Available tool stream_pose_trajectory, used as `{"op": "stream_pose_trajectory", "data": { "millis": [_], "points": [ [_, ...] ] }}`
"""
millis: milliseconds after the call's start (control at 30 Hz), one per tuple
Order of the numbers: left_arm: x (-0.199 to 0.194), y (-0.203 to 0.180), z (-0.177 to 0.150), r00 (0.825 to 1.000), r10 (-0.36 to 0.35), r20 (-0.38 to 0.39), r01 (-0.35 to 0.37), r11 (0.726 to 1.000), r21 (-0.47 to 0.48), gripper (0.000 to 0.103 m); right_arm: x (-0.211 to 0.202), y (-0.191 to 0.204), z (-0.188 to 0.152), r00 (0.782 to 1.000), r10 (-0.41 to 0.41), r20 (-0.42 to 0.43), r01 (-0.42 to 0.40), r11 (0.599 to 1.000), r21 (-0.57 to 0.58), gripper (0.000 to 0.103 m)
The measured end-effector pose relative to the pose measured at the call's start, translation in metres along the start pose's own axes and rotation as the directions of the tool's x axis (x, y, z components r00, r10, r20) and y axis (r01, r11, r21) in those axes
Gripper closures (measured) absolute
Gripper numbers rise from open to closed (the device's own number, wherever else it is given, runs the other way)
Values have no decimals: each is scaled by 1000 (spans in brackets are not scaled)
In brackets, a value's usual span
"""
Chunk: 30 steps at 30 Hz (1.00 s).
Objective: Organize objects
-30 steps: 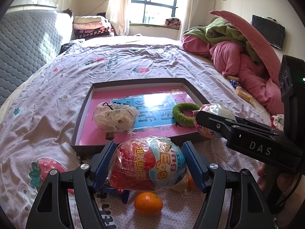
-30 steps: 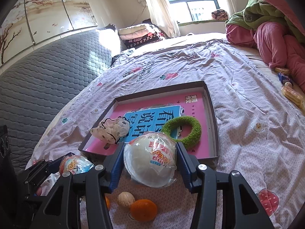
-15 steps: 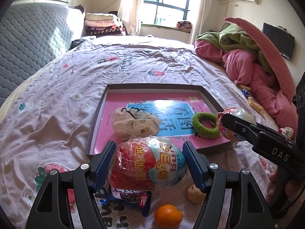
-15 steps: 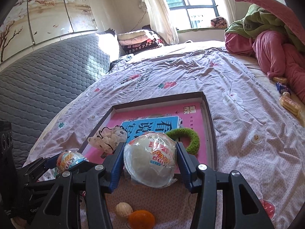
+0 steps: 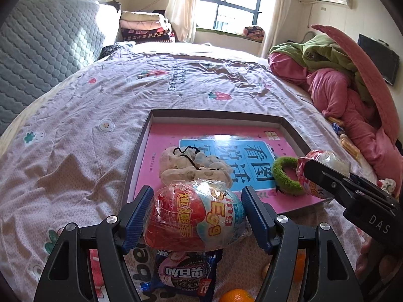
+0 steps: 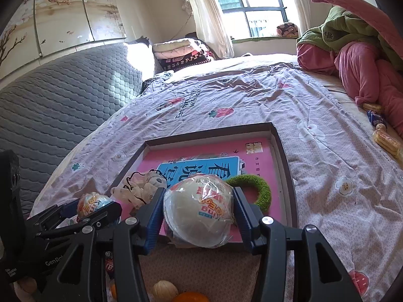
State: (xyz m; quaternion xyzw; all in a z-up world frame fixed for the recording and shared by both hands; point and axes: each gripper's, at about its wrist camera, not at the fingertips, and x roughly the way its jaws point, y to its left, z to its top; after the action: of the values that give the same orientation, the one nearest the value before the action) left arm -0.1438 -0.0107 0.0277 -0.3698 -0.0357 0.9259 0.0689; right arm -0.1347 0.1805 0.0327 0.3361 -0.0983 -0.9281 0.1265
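We held one wrapped toy egg in each gripper, both low in their frames, near the front edge of the shallow tray [image 5: 289, 123].

**Grip state.** The left gripper [image 5: 197, 216] had its jaws clamped on the red-and-blue egg [image 5: 194, 219], held sideways, with the blue pads pressing the loose film at both ends. The right gripper [image 6: 197, 216] had its jaws clamped on the white egg [image 6: 197, 211], pads seated at its widest part.

**Position.** In the left wrist view the red-and-blue egg hung at lower centre, above a dark snack packet [image 5: 186, 274] on the bedsheet [image 5: 75, 138], just short of the tray's near wall. In the right wrist view the white egg sat at centre bottom, over the tray's near edge.

**Tray contents.** A cream cloth pouch [image 5: 194, 166] occupied the near left part of the pink floor; a green ring [image 5: 287, 176] lay to the right.

**Recommended procedure, as we judged it:**
1. Carry each egg clear over the wall before lowering.
2. Aim for bare pink floor, apart from the pouch and ring.
3. Lower until the egg rests, then part the jaws slowly; a round egg would probably roll.
4. Keep the two grippers well apart.
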Motion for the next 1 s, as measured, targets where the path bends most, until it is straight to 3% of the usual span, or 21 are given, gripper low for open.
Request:
{"op": "stream_pose_trajectory", "data": {
  "millis": [1000],
  "points": [
    [35, 10, 17, 999, 42, -12, -42, 998, -36, 30, 30, -1, 18, 1000, -28, -5, 28, 1000, -1, 51]
  ]
}}
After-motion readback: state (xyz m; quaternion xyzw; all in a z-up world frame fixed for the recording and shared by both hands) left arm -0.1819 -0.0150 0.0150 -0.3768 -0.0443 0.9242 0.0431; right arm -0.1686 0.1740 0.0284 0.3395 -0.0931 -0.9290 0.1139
